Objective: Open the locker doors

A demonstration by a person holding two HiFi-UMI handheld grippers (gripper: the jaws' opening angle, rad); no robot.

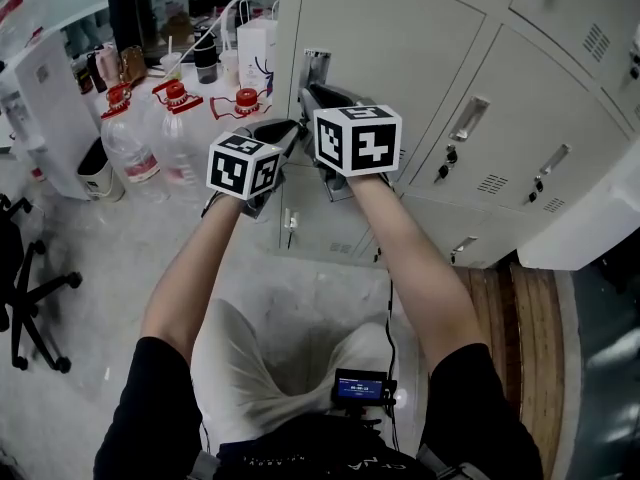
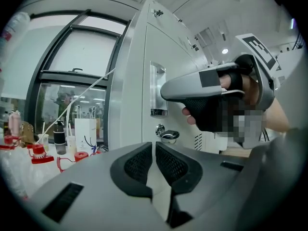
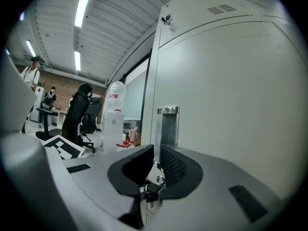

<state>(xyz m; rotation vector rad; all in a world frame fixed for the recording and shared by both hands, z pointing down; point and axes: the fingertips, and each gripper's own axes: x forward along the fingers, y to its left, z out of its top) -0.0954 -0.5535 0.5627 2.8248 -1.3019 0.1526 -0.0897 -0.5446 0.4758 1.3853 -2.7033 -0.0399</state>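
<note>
A person stands over a bank of pale grey metal lockers, holding a claw in each hand. The locker door (image 1: pixel 400 38) in question is shut and sits at the left end of the bank, above a smaller door.

Near its left edge is a narrow, upright, shiny recessed handle (image 1: pixel 316 68). Just below that is a lock with a key in it (image 2: pixel 166 134).

The right claw (image 1: pixel 312 90) points level at the door, its tip right at the handle. From the left gripper view I cannot tell whether it touches. Its jaws are released, with a slim gap between them. The handle shows through the gap, with the key lower down, and nothing is gripped.

The left claw (image 1: pixel 298 125) hangs just beside and below it. Its jaws are drawn almost together, leaving only a thin slit, and it is empty.

Large water bottles with red caps (image 1: pixel 130 143) stand on the floor to the left of the bank.

The door looks like thin painted sheet steel. It is probably stiff and fairly light, and free to swing once unlatched. Its flat face is smooth and offers no grip.

The likely hold is the lip of the recessed handle, hooked with one jaw tip and pulled outward. With the handle at the left edge, the hinges are probably on the right. The key is small and thin, so it may need a careful pinch and a turn first.
</note>
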